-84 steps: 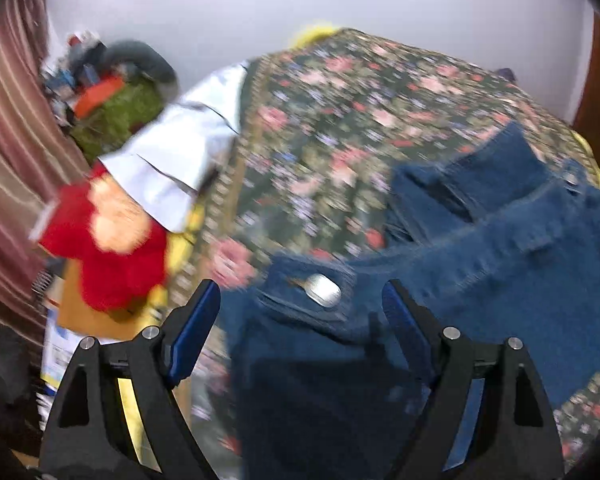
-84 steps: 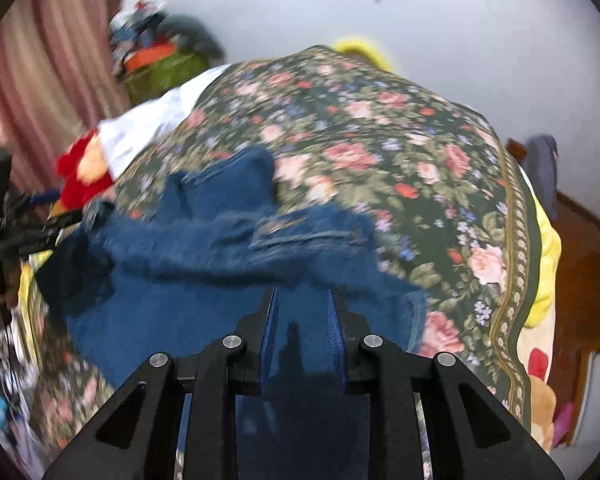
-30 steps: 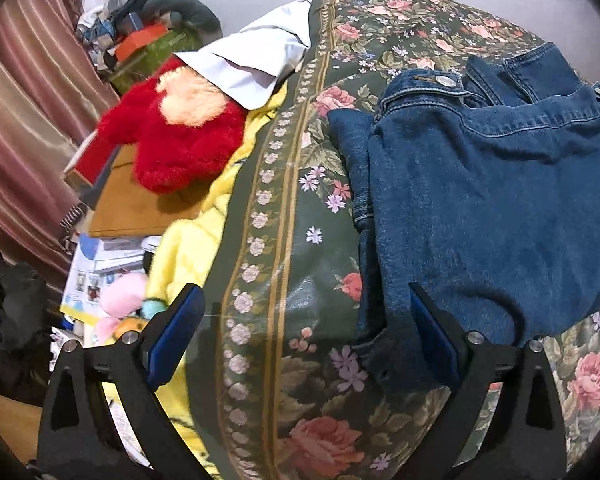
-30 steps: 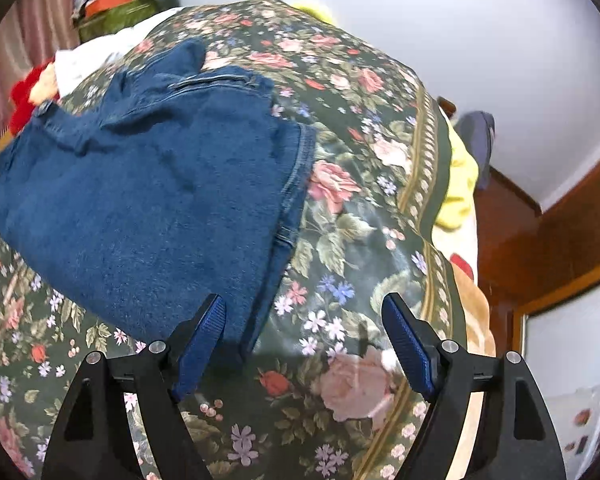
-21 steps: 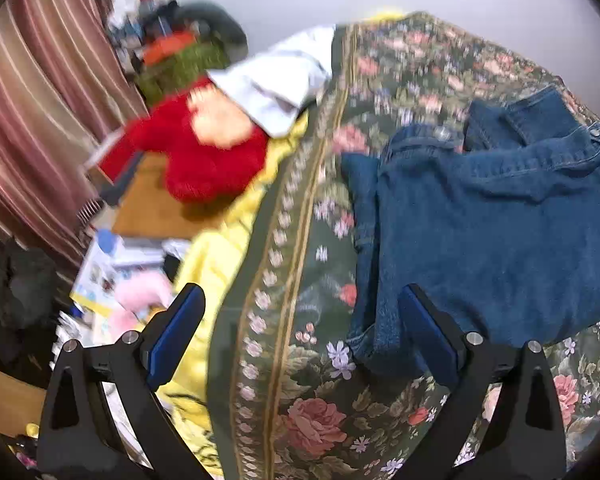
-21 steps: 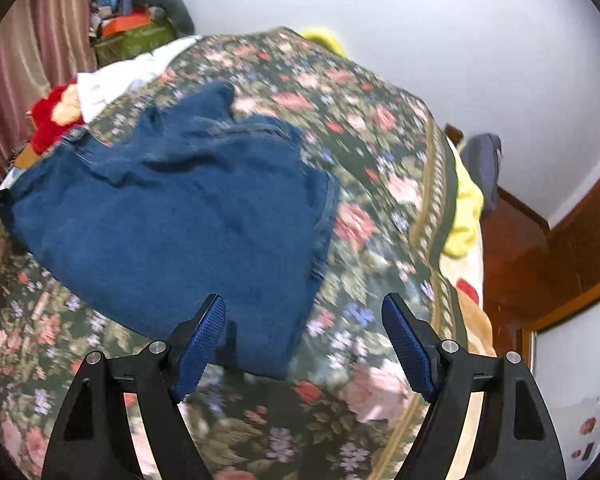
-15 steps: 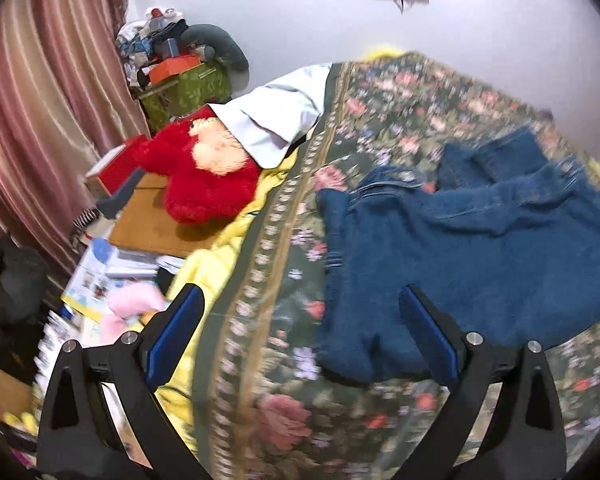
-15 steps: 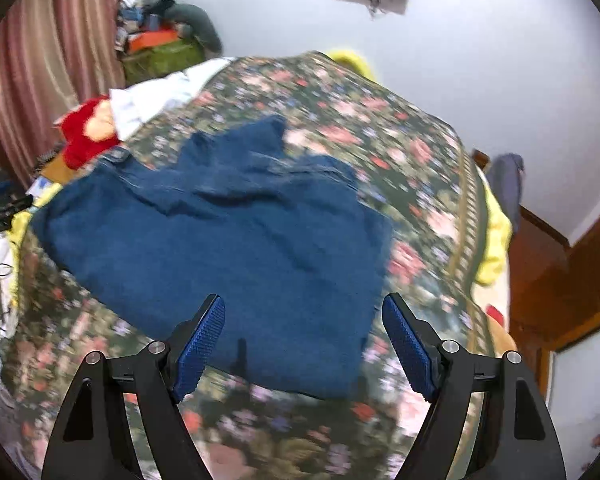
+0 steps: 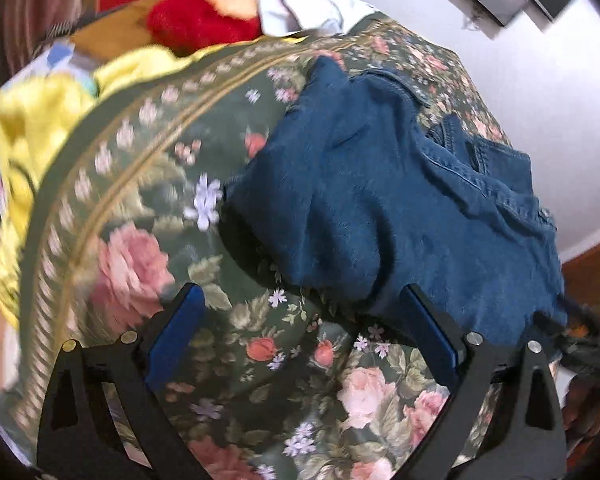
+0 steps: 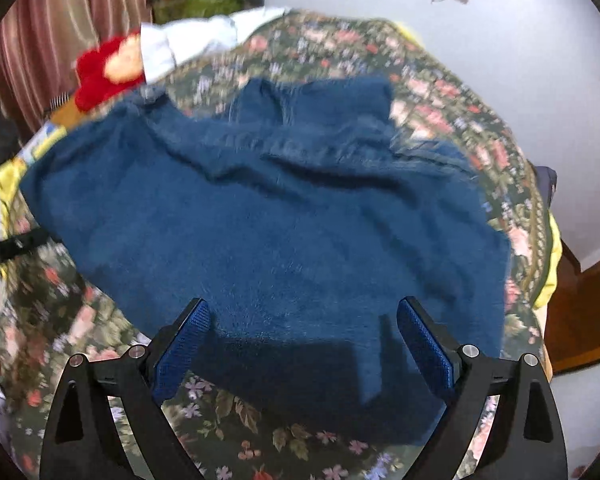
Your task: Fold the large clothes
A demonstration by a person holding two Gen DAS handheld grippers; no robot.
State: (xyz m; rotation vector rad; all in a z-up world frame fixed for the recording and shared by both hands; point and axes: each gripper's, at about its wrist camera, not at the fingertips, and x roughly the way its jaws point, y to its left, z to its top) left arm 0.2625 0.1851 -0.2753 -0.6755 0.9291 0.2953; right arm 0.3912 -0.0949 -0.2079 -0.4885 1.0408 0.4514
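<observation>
Jeans (image 10: 268,216) lie folded and rumpled on the bed (image 10: 440,92), held by neither gripper. Left gripper (image 9: 300,344) fingers are released; right gripper (image 10: 304,344) fingers are opening, empty, above the jeans' near edge. Risk: pinching only the top layer there would drag the fold apart.

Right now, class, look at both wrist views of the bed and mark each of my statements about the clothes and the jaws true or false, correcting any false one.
1. The denim garment lies on a floral bedspread. True.
2. The right gripper has its jaws clamped on the denim. False: they are opening, above the cloth, gripping nothing.
3. A red plush toy sits beyond the bed's edge. True.
4. The left gripper holds a white shirt. False: its jaws stand open and empty over the bedspread at the denim's edge.
5. The denim is neatly rolled into a tube. False: it lies spread out and rumpled.
</observation>
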